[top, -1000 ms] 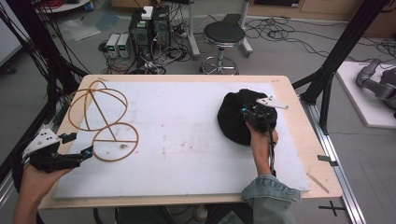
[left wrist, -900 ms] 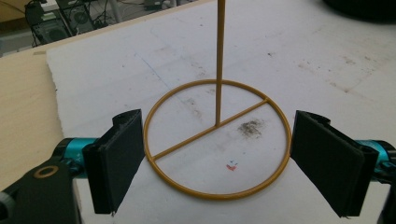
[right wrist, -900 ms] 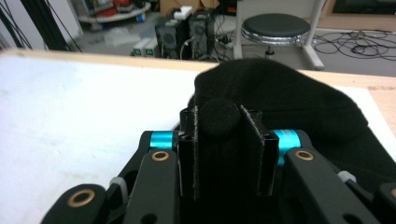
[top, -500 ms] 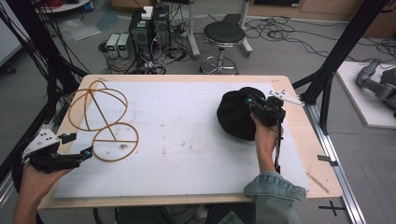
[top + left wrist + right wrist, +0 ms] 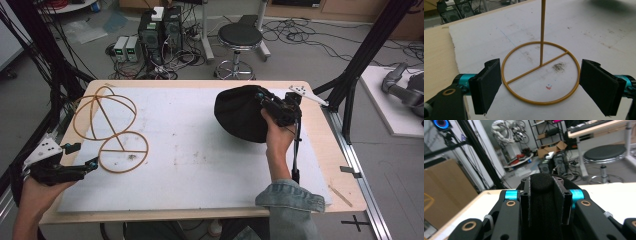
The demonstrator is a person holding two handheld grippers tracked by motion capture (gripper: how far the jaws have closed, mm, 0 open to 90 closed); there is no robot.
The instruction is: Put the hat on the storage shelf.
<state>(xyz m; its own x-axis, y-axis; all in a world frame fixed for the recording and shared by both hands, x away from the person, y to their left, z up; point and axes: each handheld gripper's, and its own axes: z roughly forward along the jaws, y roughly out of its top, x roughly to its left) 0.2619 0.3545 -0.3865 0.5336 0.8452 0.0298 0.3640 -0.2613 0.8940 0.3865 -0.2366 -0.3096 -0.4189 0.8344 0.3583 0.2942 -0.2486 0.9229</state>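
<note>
Grey floor strewn with cables [image 5: 320, 35]; black round stool [image 5: 240, 36]; computer towers [image 5: 160, 27]; black frame struts [image 5: 367, 55].

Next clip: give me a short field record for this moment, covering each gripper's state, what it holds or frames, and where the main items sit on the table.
left gripper: open, fingers on either side of the ring base, not touching it
right gripper: shut on black cloth item
black cloth item: dark rounded fabric bundle, pinched at its right edge, over the table's far right part
wire stand: yellow-brown, round ring base with a cross bar and upright rod, looped frame on top; on the table's left
table: white board on a wooden top
</note>
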